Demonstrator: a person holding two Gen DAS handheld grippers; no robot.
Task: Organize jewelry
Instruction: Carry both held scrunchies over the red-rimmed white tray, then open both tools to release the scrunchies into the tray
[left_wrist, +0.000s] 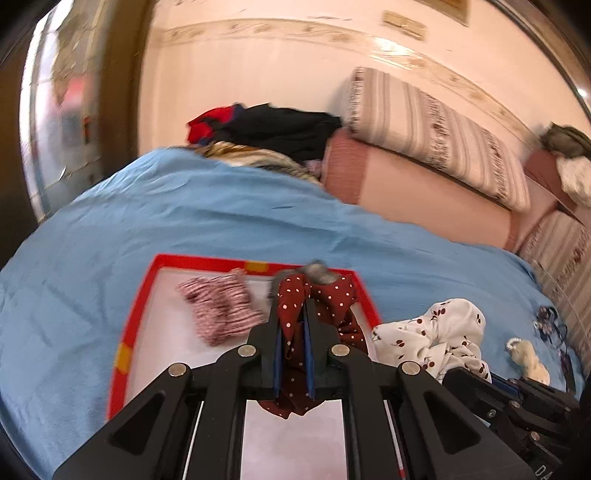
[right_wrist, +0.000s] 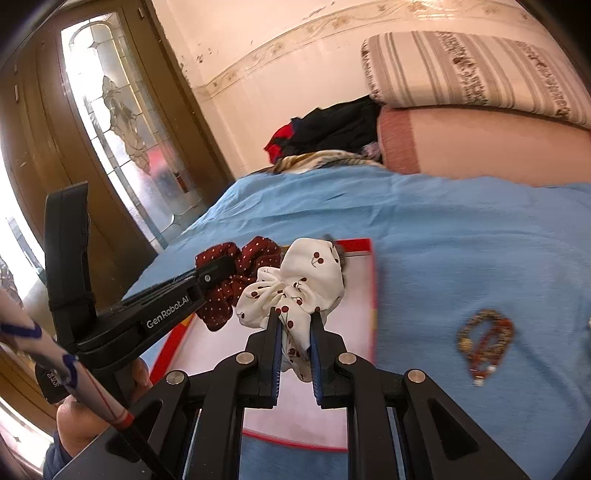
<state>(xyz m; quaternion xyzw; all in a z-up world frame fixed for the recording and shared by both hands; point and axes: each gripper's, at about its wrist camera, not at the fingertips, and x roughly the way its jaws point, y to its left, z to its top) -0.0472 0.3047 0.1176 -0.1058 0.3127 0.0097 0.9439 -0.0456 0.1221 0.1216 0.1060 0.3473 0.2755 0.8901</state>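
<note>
left wrist | left claw (left_wrist: 293, 321) pinches red dotted scrunchie (left_wrist: 325, 299) | right claw (right_wrist: 294, 328) pinches cherry scrunchie (right_wrist: 306, 280)

3 scrunchies: 1 red dotted (left_wrist: 295, 317), 1 cherry-print (right_wrist: 303, 291), 1 striped (left_wrist: 221, 306). 1 tray (left_wrist: 207, 260). 1 bead necklace (right_wrist: 485, 339). 1 cream trinket (left_wrist: 528, 360). 2 grippers: left (left_wrist: 293, 343), right (right_wrist: 294, 345). 1 blue sheet (left_wrist: 207, 214).
</note>
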